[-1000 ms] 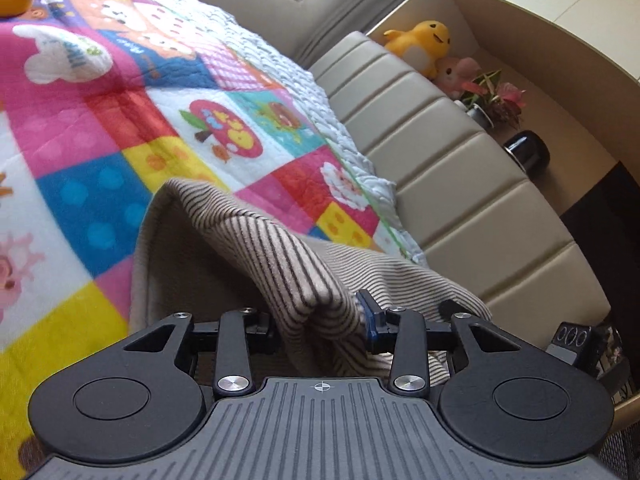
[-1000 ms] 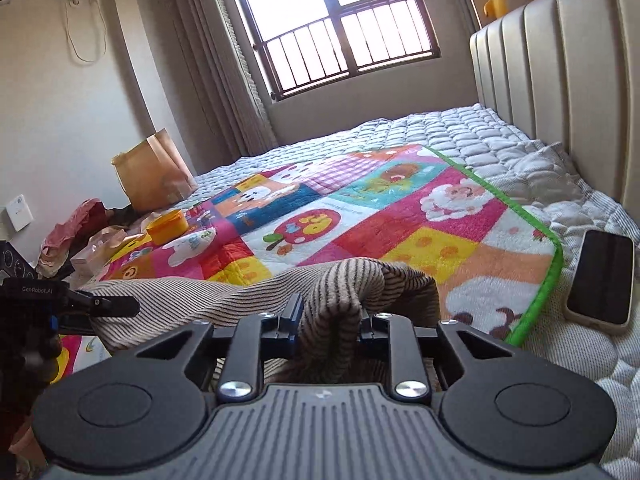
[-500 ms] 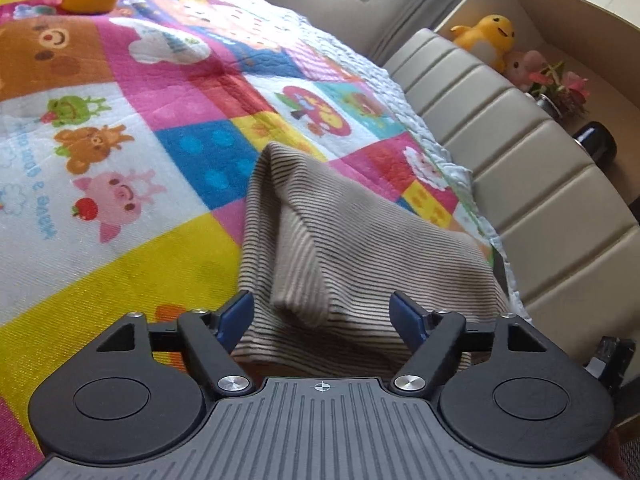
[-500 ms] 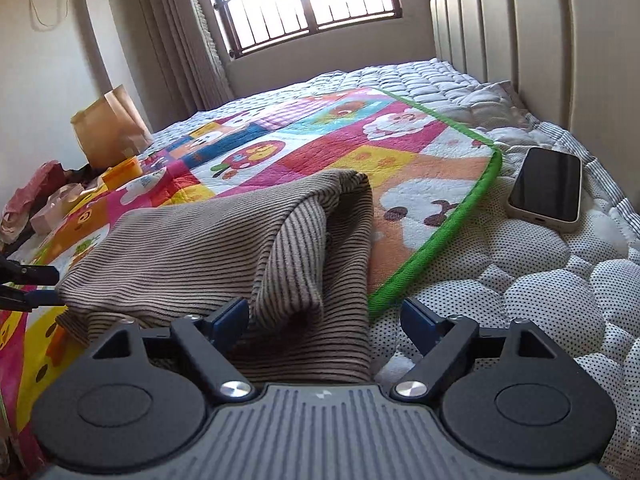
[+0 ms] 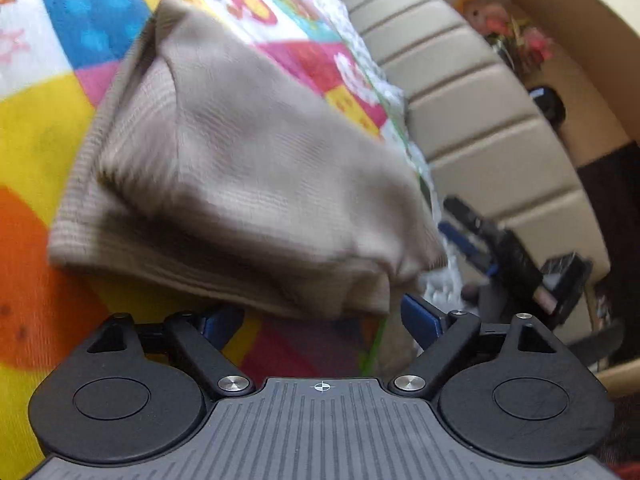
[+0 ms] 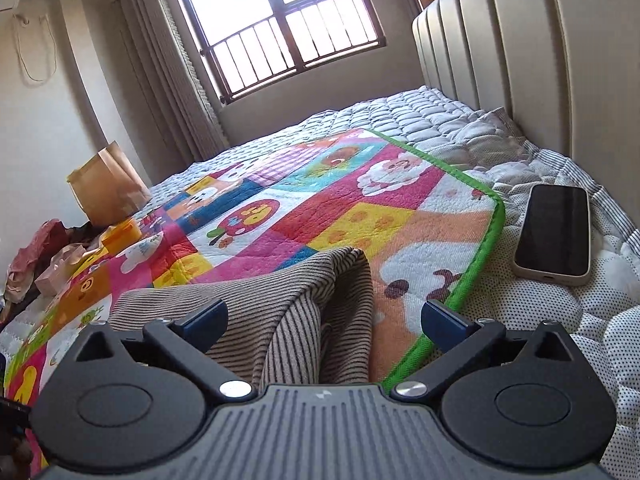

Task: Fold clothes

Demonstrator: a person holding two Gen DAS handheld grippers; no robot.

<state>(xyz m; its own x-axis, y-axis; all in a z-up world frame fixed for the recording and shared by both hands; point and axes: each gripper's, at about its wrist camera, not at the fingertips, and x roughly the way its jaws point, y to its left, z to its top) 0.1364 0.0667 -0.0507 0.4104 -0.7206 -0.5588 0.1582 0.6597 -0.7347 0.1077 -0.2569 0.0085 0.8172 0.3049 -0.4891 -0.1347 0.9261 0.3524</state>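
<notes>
Released garment (image 5: 248, 168) lies blurred (both tongs opening).

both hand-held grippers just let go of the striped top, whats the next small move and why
Probably draw both back. The left hand-held gripper and right hand-held gripper have jaws opening, pads off the striped top, which lies folded on the colourful blanket.

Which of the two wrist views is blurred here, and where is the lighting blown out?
Left wrist view: motion blur smears the striped garment and blanket; only the tool body stays crisp. Right wrist view: sharp, stripes readable, but the window is overexposed white; fisheye bends the headboard.
</notes>
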